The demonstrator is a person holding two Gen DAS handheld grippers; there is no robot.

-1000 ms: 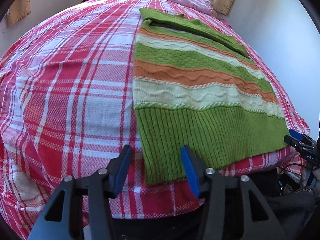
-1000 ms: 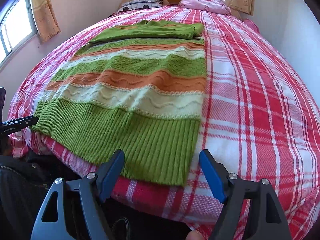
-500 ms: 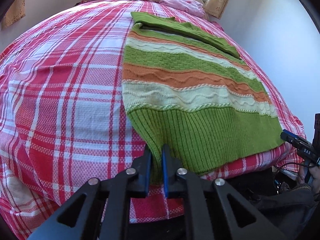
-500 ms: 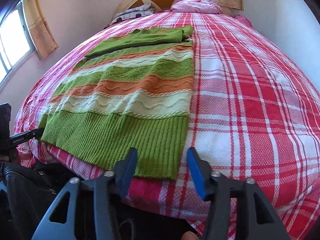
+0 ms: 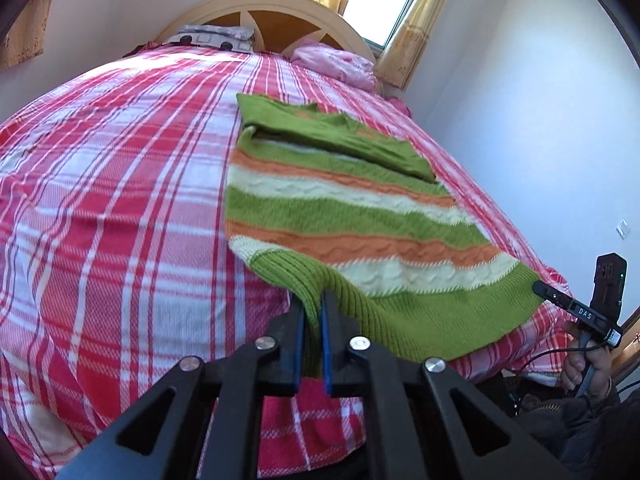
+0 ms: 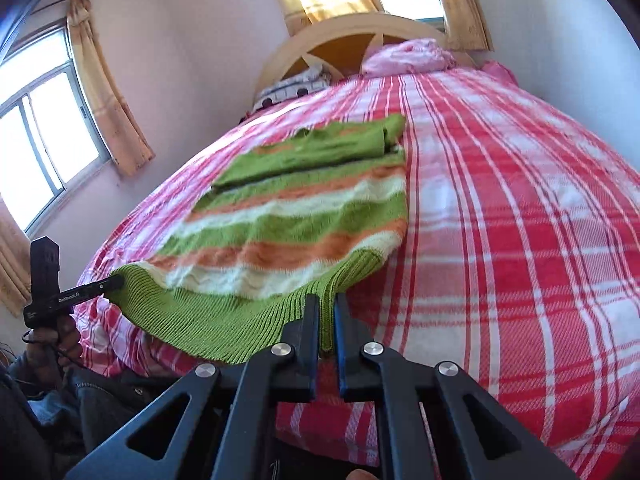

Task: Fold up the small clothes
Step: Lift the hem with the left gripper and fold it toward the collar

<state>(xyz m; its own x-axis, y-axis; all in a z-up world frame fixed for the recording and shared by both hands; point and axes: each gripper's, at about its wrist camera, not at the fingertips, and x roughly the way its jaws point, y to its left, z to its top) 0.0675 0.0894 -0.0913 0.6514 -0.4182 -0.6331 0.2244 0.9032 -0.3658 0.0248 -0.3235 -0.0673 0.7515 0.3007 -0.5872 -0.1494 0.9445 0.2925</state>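
At bed [image 5: 120, 208] foot: left gripper [image 5: 311, 320], right gripper [image 6: 327, 320] clamped on sweater [image 5: 340, 216] hem corners; lift evenly, carry toward collar.

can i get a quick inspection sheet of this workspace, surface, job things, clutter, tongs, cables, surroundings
Surface: bed with red and white plaid cover, no bare mattress showing.
Job's things: striped green, orange and cream sweater lying on the cover, a sleeve folded across its far end; ribbed green hem lifted at both near corners.
Clutter: pink bedding and a patterned pillow at the headboard end.
Tongs: left tongs shut on one hem corner; right tongs shut on the other.
Cables: a thin black cable hangs below the right handle; route unclear.
Surroundings: arched wooden headboard, windows with yellow curtains, pale walls.
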